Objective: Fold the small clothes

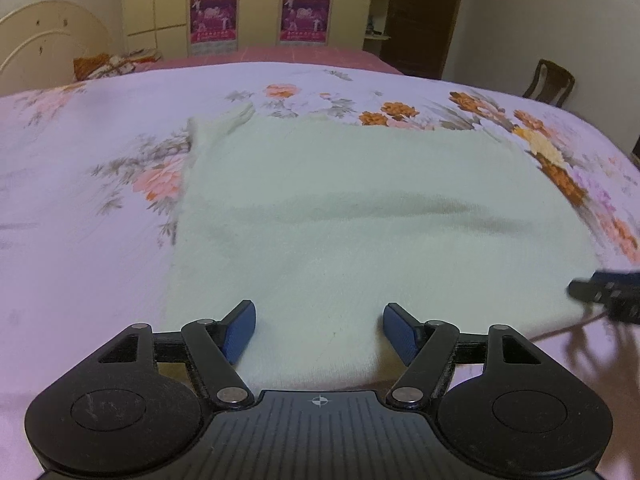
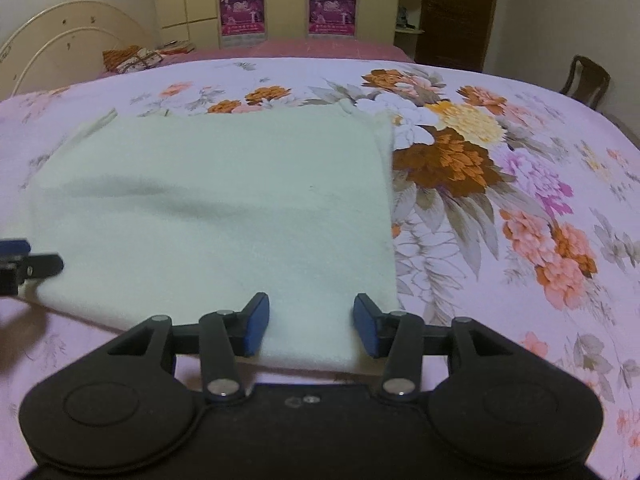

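Observation:
A pale mint-green garment [image 1: 360,216] lies flat on the floral bedspread, folded into a rough rectangle; it also shows in the right wrist view [image 2: 216,208]. A sleeve or corner sticks out at its far left [image 1: 224,120]. My left gripper [image 1: 319,330] is open, its blue pads over the garment's near edge, toward the left. My right gripper [image 2: 311,326] is open over the near right corner of the garment. Each gripper shows at the edge of the other's view: the right one [image 1: 608,290] and the left one [image 2: 24,264].
The bed has a pink floral bedspread [image 2: 520,216]. A cream headboard [image 1: 44,40] and a patterned pillow [image 1: 112,65] are at the far left. Wardrobes with posters [image 1: 260,4] stand behind. A wooden chair [image 1: 550,82] is at the far right.

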`<state>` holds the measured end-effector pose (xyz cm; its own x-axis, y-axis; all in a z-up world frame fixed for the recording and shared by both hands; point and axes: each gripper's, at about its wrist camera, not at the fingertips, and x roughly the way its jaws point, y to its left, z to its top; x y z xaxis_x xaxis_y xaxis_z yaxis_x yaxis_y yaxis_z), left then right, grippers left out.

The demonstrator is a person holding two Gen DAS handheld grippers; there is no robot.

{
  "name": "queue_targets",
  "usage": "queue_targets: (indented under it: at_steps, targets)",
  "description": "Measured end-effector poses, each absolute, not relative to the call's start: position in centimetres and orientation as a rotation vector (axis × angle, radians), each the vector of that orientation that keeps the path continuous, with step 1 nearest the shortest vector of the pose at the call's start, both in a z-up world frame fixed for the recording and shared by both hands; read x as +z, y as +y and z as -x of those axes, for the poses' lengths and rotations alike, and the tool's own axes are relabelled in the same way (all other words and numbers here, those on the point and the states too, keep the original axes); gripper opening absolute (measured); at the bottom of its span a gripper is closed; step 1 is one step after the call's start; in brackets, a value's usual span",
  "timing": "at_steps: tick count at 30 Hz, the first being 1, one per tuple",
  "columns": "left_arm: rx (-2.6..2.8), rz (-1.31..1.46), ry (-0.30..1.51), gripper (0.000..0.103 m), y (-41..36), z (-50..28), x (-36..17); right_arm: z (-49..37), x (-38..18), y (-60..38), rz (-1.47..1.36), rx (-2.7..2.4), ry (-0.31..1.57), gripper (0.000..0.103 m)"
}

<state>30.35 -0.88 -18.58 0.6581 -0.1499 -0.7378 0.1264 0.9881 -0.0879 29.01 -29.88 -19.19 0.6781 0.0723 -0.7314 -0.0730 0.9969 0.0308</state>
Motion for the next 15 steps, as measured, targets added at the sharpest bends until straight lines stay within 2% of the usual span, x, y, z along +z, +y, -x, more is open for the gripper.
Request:
queue_targets:
  at_steps: [7, 15]
  targets:
    - [-0.128, 0.105, 0.824, 0.070, 1.1, -30.5, -17.8, -28.7, -18.6, -30.5, -0.027, 0.088, 0.841, 0.047]
    - [-0.090, 0.121, 0.783, 0.070, 0.8, -35.4, -17.3, -31.9, -16.8, -27.9, -0.065, 0.153, 0.776, 0.048]
